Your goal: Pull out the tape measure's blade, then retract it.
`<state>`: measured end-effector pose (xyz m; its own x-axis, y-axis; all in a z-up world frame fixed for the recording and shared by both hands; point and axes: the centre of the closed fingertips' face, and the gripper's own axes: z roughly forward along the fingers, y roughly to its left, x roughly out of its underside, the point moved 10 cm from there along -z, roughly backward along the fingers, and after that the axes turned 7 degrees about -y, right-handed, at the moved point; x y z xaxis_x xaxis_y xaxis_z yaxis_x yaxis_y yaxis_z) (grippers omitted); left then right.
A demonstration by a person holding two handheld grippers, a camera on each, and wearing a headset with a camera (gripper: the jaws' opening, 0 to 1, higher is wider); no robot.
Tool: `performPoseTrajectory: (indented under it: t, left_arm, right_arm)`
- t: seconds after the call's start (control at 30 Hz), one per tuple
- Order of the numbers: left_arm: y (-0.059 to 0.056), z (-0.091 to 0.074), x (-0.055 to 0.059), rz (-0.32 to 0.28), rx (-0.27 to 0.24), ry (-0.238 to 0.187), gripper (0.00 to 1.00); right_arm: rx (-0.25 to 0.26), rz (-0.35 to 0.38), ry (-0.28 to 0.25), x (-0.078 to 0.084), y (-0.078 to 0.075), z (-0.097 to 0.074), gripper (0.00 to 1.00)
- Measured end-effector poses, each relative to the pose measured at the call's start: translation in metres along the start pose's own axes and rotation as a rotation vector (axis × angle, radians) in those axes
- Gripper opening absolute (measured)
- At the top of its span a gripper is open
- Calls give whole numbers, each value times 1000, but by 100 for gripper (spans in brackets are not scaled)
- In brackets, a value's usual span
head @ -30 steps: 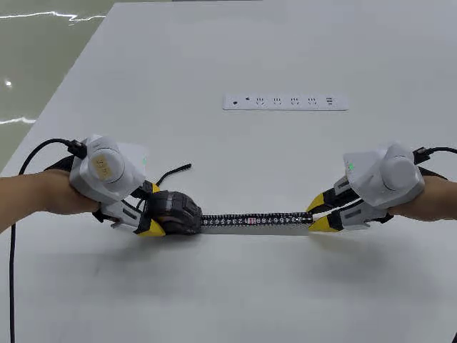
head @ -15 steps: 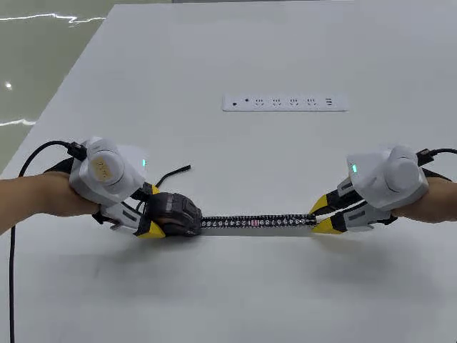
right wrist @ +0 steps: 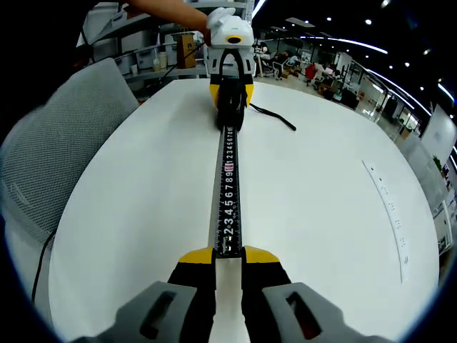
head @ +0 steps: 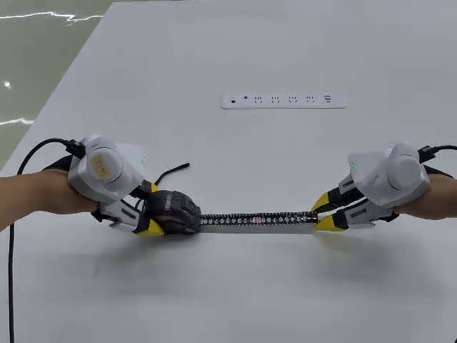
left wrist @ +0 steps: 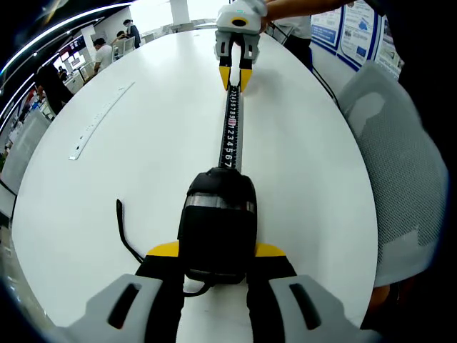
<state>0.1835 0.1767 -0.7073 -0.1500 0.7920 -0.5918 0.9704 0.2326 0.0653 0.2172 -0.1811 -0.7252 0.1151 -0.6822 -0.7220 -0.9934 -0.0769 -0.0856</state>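
Left tool (head: 153, 209) is clamped round the tape case (head: 173, 211), down at the near side of the worktop (head: 250, 293). Out of it the blade (head: 257, 219) stretches straight across to the right tool (head: 323, 213), jaws pinched on its tip. A black strap (head: 171, 171) curls just behind the case. Farther back lies a white power strip (head: 284, 101).

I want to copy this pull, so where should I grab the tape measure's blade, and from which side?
Grip the blade at its free tip, coming from the end away from the case, in line with it. It lies flat and straight, so jaws straddling its narrow width suit it, as the right gripper does while the left gripper clamps the case.
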Motion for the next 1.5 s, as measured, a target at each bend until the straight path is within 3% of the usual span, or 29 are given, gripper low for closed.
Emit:
performPoseTrajectory:
  t: [0.5,0.67,0.7,0.83,0.97,1.03,1.23,1.5]
  left_arm:
    - [-7,-2,-10,4,3,1,28]
    - [-4,-1,-6,3,4,3,28]
    - [0,0,0,4,4,3,28]
    - [-3,-1,-5,5,4,1,28]
    - [1,0,1,5,5,1,28]
    - [-5,-1,-7,5,5,1,28]
    - [-7,-1,-9,6,4,2,28]
    - [-1,1,-2,7,4,3,28]
  right_arm:
    - [7,-12,11,3,-1,-3,11]
    - [10,-11,14,4,-1,-5,11]
    - [10,-11,15,4,-1,-5,11]
    - [10,-9,17,5,-1,-6,11]
    - [12,-7,18,6,-1,-6,11]
    - [14,-7,18,6,-1,-7,11]
    - [11,-6,20,9,-2,-8,11]
    - [14,-7,25,8,1,-12,11]
